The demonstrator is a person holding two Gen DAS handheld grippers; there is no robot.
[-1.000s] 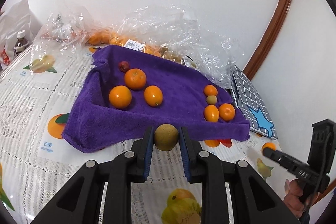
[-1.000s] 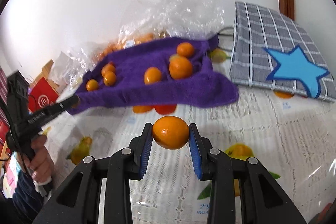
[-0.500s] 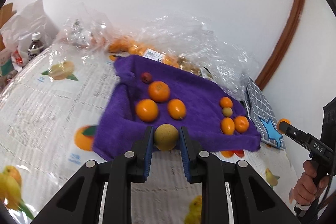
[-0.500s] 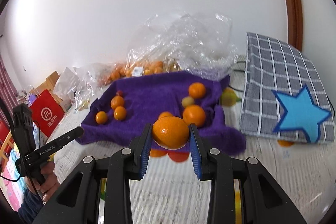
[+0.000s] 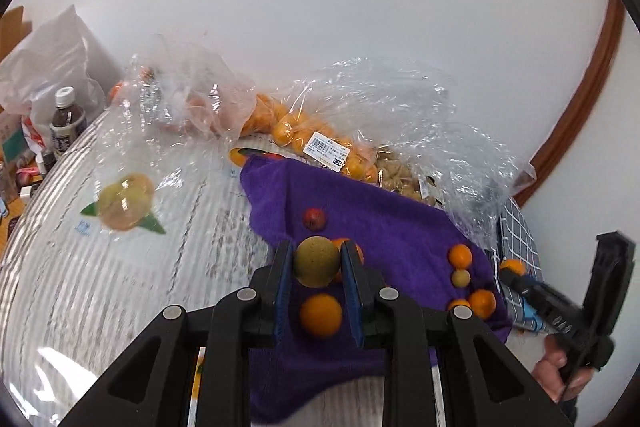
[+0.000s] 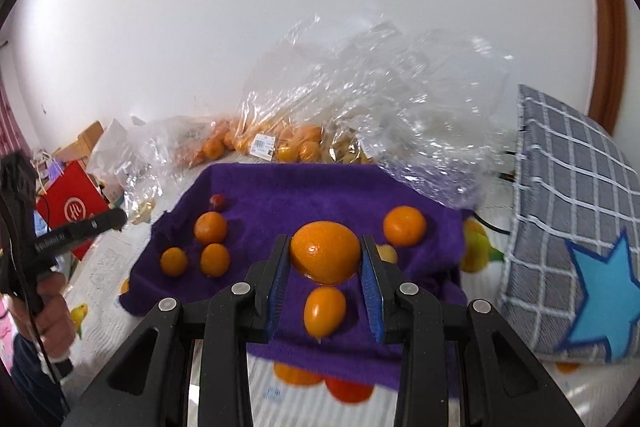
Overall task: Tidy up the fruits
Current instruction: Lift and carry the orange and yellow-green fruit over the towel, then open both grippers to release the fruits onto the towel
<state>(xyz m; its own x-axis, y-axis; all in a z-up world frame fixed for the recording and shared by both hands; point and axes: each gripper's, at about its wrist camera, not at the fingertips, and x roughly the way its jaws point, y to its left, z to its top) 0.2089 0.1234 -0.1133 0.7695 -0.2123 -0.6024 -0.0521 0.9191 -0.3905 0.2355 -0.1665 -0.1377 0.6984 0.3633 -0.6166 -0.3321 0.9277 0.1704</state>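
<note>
Overhead, a purple towel (image 6: 320, 195) covers the fruit-print table (image 5: 120, 267) by a white wall (image 5: 320, 7); left claw (image 5: 316, 263) grips a brownish fruit (image 5: 316, 261), right claw (image 6: 325, 259) an orange (image 6: 325, 257).

Left gripper (image 5: 317, 263) clamps a tan round fruit (image 5: 316, 261) between blue-padded fingers (image 5: 283, 279), above purple towel (image 5: 400, 227). An orange (image 5: 321, 314) lies on towel beneath. Clear bags (image 5: 400, 115) behind.

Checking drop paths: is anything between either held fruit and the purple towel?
Nothing visible blocks either. The left gripper holds a greenish-yellow fruit above the purple towel, with an orange below it. The right gripper's big orange hangs over a small oval orange.
</note>
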